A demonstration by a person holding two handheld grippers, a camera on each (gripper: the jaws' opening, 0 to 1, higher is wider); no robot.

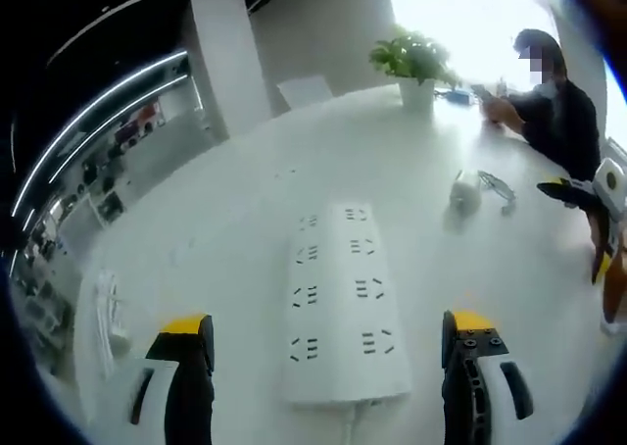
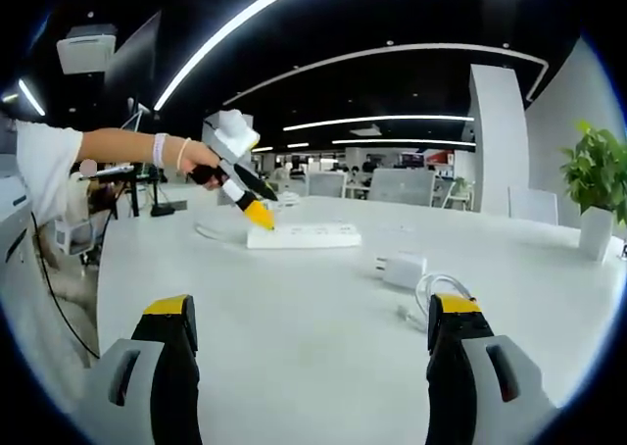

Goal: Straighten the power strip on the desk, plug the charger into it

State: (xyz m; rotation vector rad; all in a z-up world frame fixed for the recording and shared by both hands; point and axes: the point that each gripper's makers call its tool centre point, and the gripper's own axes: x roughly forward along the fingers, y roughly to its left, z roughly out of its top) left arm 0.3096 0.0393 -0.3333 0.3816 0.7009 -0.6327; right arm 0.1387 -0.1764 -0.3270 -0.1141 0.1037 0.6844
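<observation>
Right gripper view, left gripper [image 2: 257, 213] angled down over power strip [image 2: 304, 235], jaws spread

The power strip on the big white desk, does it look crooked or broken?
No damage shows. The power strip lies flat on the desk, between the open left gripper. The charger sits apart, unplugged, its cable loosely coiled beside it.

The right gripper [image 2: 309, 342], jaws wide apart, faces the charger [image 2: 402, 270] while the left gripper [image 2: 257, 213] touches the strip [image 2: 304, 236].
</observation>
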